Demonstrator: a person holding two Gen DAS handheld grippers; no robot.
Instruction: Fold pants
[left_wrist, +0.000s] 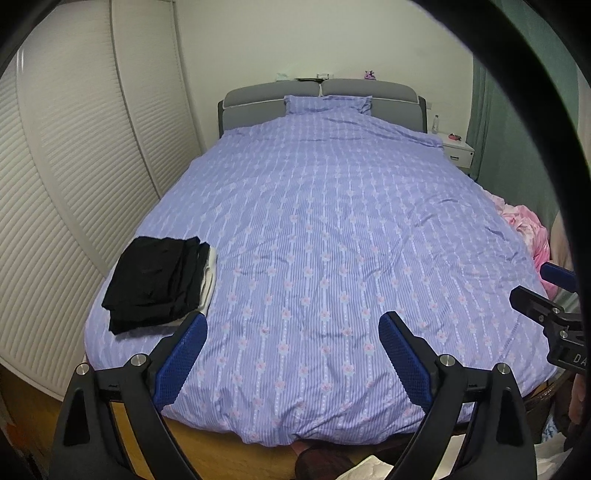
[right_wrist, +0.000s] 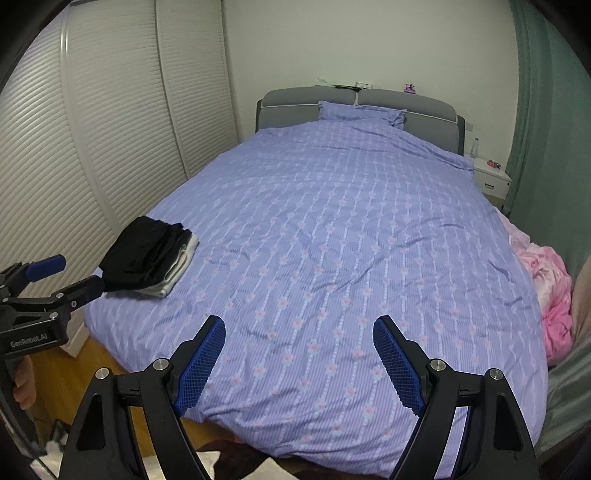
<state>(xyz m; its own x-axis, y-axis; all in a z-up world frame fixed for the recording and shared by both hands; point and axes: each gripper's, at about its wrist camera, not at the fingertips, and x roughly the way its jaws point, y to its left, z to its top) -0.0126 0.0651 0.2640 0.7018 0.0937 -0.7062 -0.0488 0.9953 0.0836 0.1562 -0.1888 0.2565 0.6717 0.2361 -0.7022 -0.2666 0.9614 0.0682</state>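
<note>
Pants (left_wrist: 157, 278), black and folded flat, stacked at left of frame on a pale folded layer (left_wrist: 209, 280), near the bed's edge. Striped lilac duvet (left_wrist: 325, 229) with small pink flowers, softly creased. Left gripper (left_wrist: 291, 326) wide open, empty, blue ridged pads (left_wrist: 181, 354). Right gripper (right_wrist: 298, 328) likewise spread, holding nothing. Rumpled pink fabric (right_wrist: 550, 295) at right, partly cut off. Small items on headboard (left_wrist: 343, 88) too blurred to identify.
</note>
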